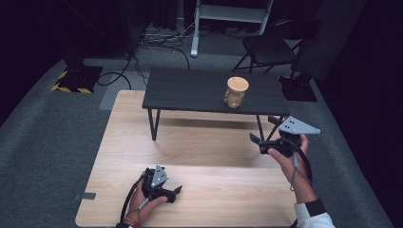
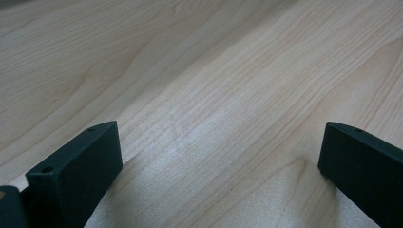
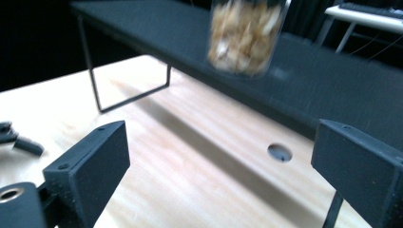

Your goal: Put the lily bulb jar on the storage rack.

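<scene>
A glass jar (image 1: 236,92) with a wooden lid, full of pale beige pieces, stands on the right half of a low black shelf (image 1: 190,88) set on the wooden table (image 1: 199,156). My right gripper (image 1: 263,129) hovers in front of the shelf's right leg, below and to the right of the jar. Its jaws are open and hold nothing. In the right gripper view the jar (image 3: 244,35) is blurred, ahead and above the right gripper (image 3: 221,156). My left gripper (image 1: 177,194) rests low near the table's front edge. The left gripper (image 2: 218,152) is open over bare wood (image 2: 190,71).
A round hole (image 3: 279,152) is cut in the tabletop below the shelf's edge. Behind the table, on grey carpet, are a black folding chair (image 1: 271,45), a white desk frame (image 1: 228,14), loose cables (image 1: 157,40) and a yellow-black striped base (image 1: 76,80).
</scene>
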Motion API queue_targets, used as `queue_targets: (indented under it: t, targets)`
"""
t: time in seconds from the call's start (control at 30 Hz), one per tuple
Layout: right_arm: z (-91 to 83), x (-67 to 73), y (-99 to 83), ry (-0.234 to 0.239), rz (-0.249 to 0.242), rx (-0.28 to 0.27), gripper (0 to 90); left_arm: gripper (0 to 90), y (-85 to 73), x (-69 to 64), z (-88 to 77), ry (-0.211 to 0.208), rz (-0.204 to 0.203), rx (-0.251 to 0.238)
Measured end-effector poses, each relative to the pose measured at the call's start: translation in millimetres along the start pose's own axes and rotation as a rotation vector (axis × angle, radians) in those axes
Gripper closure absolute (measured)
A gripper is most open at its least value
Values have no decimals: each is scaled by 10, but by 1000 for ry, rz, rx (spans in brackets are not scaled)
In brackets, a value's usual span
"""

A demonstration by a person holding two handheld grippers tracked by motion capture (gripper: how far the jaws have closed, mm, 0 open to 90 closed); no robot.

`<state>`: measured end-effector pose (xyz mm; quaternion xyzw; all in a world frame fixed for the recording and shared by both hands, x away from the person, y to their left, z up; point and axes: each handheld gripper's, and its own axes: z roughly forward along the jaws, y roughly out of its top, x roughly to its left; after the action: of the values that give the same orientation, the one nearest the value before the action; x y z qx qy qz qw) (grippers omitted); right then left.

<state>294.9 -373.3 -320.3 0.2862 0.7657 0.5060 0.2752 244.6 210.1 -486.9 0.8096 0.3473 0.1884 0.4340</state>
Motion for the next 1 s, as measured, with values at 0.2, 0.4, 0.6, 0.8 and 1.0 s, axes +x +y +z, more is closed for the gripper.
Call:
queue_targets:
  t: [0.2,0.4,0.6,0.8,1.0]
  targets:
    - [-53,116,-307,-22,-15,11,50,6,-1,0,0,0,1,-1]
    - [-70,168,-504,-23,6,24,50,6,0,0,0,0,0,0]
    - [-33,220,-703,-12,19,58,50,6,-1,0,-1,0,0,0]
    - [24,288,-887,-15,28,101,50,6,-2,-1,-1,0,-1,-1]
    - [19,352,-1031,-22,34,138,50,6,-2,-1,-1,0,-1,-1]
